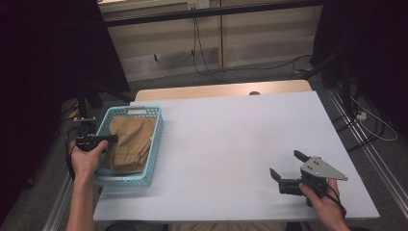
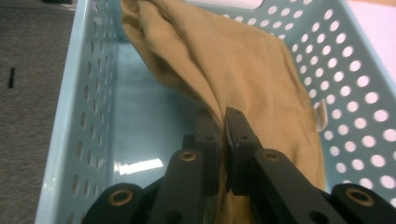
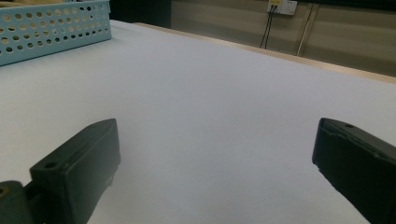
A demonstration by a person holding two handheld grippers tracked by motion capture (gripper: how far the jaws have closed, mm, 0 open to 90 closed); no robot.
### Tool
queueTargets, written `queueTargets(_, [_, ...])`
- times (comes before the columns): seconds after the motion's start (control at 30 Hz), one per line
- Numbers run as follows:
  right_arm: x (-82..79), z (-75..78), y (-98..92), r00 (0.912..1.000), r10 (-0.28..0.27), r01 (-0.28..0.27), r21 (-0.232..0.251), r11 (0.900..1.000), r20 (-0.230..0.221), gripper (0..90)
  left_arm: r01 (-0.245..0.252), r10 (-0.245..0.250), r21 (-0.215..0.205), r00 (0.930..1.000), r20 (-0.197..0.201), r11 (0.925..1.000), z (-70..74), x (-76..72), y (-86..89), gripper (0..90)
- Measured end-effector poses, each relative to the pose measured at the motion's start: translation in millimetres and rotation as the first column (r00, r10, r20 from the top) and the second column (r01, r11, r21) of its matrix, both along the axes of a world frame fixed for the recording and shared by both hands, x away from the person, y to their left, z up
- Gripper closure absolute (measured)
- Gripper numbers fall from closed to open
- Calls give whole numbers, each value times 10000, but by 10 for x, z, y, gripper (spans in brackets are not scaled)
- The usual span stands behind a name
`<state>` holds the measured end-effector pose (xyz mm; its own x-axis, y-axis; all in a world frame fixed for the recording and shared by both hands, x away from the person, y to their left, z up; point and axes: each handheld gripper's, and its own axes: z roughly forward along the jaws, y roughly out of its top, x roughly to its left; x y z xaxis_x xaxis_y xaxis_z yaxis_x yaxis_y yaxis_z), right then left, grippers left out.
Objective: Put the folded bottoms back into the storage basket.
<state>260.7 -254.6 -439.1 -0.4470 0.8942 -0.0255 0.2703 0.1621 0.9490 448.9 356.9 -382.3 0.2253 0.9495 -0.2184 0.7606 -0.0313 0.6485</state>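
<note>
- Far left, my left tool (image 1: 109, 138) is down inside the pale blue basket (image 1: 157, 139), jaws pinched together on a fold of the tan cloth (image 1: 130, 144).
- From the left tool's own camera the pinch is plain: a ridge of the tan cloth (image 2: 224, 60) runs straight down between the two black jaws, which clamp it with almost no gap.
- The cloth lies in the basket (image 2: 79, 102), bunched against its right-hand perforated wall in this view, with bare blue floor showing to the left.
- How it will handle, I reckon: soft, light and floppy, so it should sag and trail from one pinch point, and it may snag on the rim on the way out.
- Best place to hold, to my eye, is a thick fold or hem like the gathered edge nearest me, not a single thin layer that could slip free.
- Moving right, the white bench (image 1: 231, 144) lies bare across the middle.
- Far right, my right tool (image 1: 286, 167) rests low over the bench near my edge, jaws wide apart with nothing between them.
- Its camera shows the basket's corner (image 3: 56, 28) off at the upper left.
- Writing: no brand, label or lettering readable anywhere.
</note>
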Motion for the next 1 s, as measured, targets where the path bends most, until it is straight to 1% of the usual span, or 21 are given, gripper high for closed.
queueTargets(0.03, [0, -2, 1, 10000, 3, -3, -9, 10000, -26, 7, 183, -181, 191, 9998, -111, 9997, -1, 2, 13, 857])
queueTargets(0.07, [0, -3, 2, 10000, 17, -17, -19, 10000, -32, 7, 140, -135, 346, 9998, -136, 9993, -12, 5, 11, 857])
queueTargets(0.1, [-1, -2, 3, 10000, 23, -23, -7, 10000, -35, 7, 142, -135, 408, 9998, -165, 9991, -20, 8, 14, 856])
queueTargets(0.17, [-1, -2, 3, 10000, 29, -29, -6, 10000, -34, 7, 137, -127, 393, 9996, -248, 9991, -49, 17, 32, 855])
queueTargets(0.2, [0, -3, 2, 10000, 27, -27, -7, 10000, -37, 7, 65, -57, 366, 9998, -206, 9993, -65, 22, 34, 853])
queueTargets(0.23, [1, -3, 2, 10000, 25, -25, -8, 10000, -34, 7, 116, -108, 380, 9997, -206, 9992, -78, 25, 57, 851])
queueTargets(0.3, [4, -5, 3, 10000, 26, -26, -23, 10000, -37, 7, 65, -59, 296, 9997, -220, 9995, -101, 31, 74, 850])
queueTargets(0.37, [8, -8, 7, 10000, 33, -33, -24, 10000, -53, 7, 116, -104, 405, 9995, -302, 9991, -113, 37, 87, 850])
queueTargets(0.43, [10, -9, 12, 10000, 28, -28, -40, 10000, -65, 7, 72, -58, 401, 9993, -357, 9992, -129, 43, 83, 850])
queueTargets(0.5, [11, -10, 15, 10000, 26, -26, -34, 10000, -88, 7, 108, -85, 545, 9991, -421, 9985, -146, 51, 87, 847])
queueTargets(0.57, [12, -11, 16, 9999, 33, -33, -33, 10000, -95, 7, 30, -5, 557, 9990, -452, 9984, -161, 60, 82, 845])
queueTargets(0.6, [11, -11, 16, 9999, 37, -37, -34, 10000, -94, 7, 17, 11, 614, 9989, -465, 9981, -166, 64, 80, 842])
queueTargets(0.63, [11, -11, 15, 9999, 40, -40, -28, 10000, -93, 7, 119, -74, 777, 9983, -575, 9969, -169, 69, 79, 840])
queueTargets(0.67, [11, -11, 14, 9999, 45, -45, -19, 10000, -93, 7, 83, -38, 776, 9983, -587, 9970, -179, 74, 64, 837])
queueTargets(0.7, [11, -11, 13, 9999, 54, -54, -20, 10000, -89, 7, 120, -58, 928, 9977, -669, 9956, -187, 81, 56, 834])
queueTargets(0.73, [11, -12, 10, 9999, 63, -63, -18, 10000, -82, 7, 60, 7, 1057, 9980, -632, 9944, -199, 87, 46, 832])
queueTargets(0.8, [10, -12, 8, 10000, 64, -64, -22, 10000, -70, 7, 72, 15, 1242, 9975, -702, 9922, -214, 97, 36, 824])
queueTargets(0.87, [6, -11, 7, 10000, 60, -61, -28, 10000, -61, 7, 0, 87, 1299, 9978, -661, 9915, -221, 100, 34, 790])
queueTargets(0.9, [5, -11, 6, 10000, 53, -54, -24, 10000, -56, 7, 69, 22, 1347, 9977, -676, 9909, -217, 99, 41, 768])
queueTargets(0.97, [4, -10, 5, 10000, 45, -45, -23, 10000, -59, 7, 108, -28, 1327, 9982, -603, 9911, -205, 94, 48, 720])
queueTargets(1.0, [5, -11, 4, 10000, 46, -46, -23, 10000, -66, 7, 42, 28, 1236, 9984, -569, 9923, -200, 92, 46, 689])
